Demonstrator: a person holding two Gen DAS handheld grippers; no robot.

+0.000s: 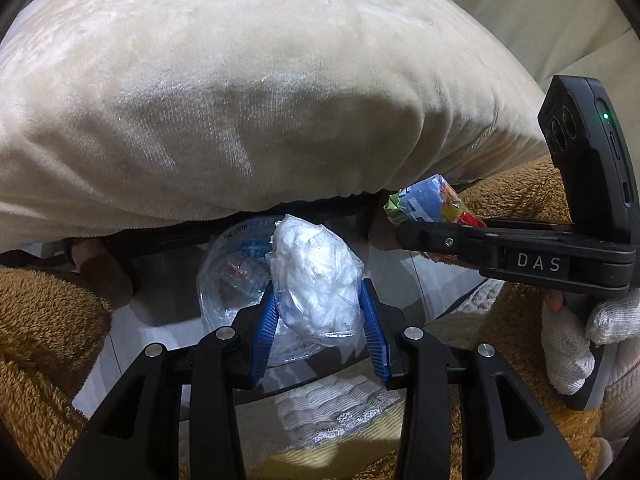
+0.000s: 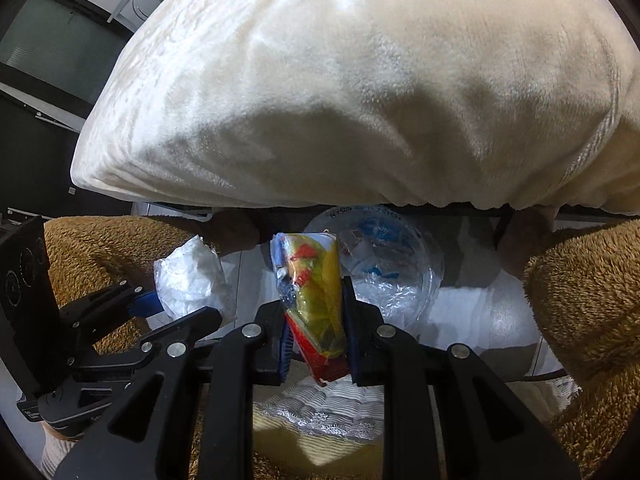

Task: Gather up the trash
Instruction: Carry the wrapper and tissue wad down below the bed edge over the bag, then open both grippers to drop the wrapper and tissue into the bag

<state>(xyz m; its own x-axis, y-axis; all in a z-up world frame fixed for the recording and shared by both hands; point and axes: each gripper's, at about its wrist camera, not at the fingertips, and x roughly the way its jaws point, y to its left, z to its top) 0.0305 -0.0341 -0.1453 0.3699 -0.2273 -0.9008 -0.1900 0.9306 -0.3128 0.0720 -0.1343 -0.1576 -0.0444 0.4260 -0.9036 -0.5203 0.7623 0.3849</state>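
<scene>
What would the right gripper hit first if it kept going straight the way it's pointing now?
Probably the clear plastic bag just ahead of and below the right gripper, which is shut on a colourful wrapper; depth is hard to judge.

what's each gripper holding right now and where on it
Left gripper pinches the clear plastic bag of white wadding across its lower half. Right gripper clamps the colourful snack wrapper around its lower middle.

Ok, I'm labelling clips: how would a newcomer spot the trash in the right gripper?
Look below the big cream cushion. The right gripper is shut on a crumpled snack wrapper, yellow, red and blue, unlike the white plastic wad beside it.
</scene>
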